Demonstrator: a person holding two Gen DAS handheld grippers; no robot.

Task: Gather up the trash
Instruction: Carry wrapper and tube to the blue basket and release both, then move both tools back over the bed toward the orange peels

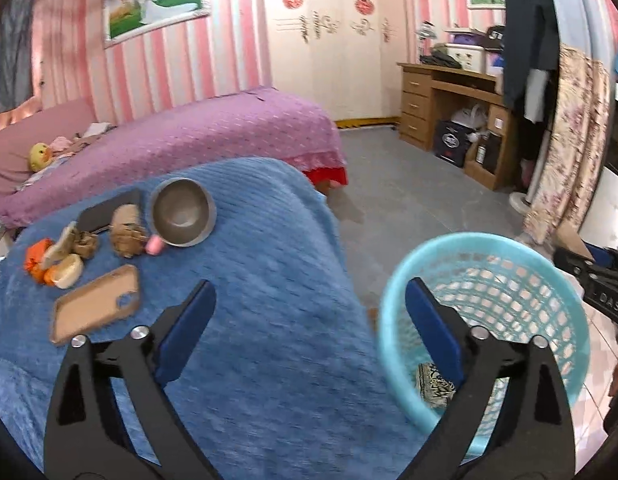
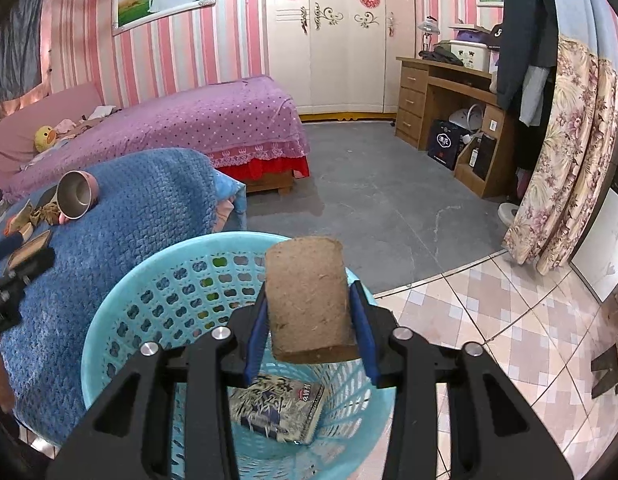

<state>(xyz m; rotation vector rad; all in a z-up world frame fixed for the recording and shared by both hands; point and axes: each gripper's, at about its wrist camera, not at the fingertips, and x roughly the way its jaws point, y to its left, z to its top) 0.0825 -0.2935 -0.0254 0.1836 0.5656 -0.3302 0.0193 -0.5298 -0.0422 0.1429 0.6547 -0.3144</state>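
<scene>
A light blue mesh basket point(image 1: 521, 280) point(image 2: 149, 288) stands on the floor beside the blue blanket point(image 1: 249, 300). A printed packet point(image 2: 279, 408) point(image 1: 435, 388) lies at its bottom. My right gripper point(image 2: 309, 300) is shut on a brown cardboard tube point(image 2: 309, 300) held over the basket's opening. My left gripper point(image 1: 309, 312) is open with nothing between its fingers, one finger over the blanket and the other over the basket's near rim. Farther left on the blanket lie crumpled brown paper point(image 1: 127, 232), orange scraps point(image 1: 37, 260) and a roll of tape point(image 1: 67, 274).
A metal bowl point(image 1: 183, 212) point(image 2: 75, 196), a tan phone case point(image 1: 97, 308) and a dark phone point(image 1: 107, 210) also lie on the blanket. A purple bed point(image 1: 181, 136) stands behind. A wooden desk point(image 2: 449, 92) and floral curtain point(image 2: 561, 160) are at the right, with grey floor point(image 2: 389, 200) between.
</scene>
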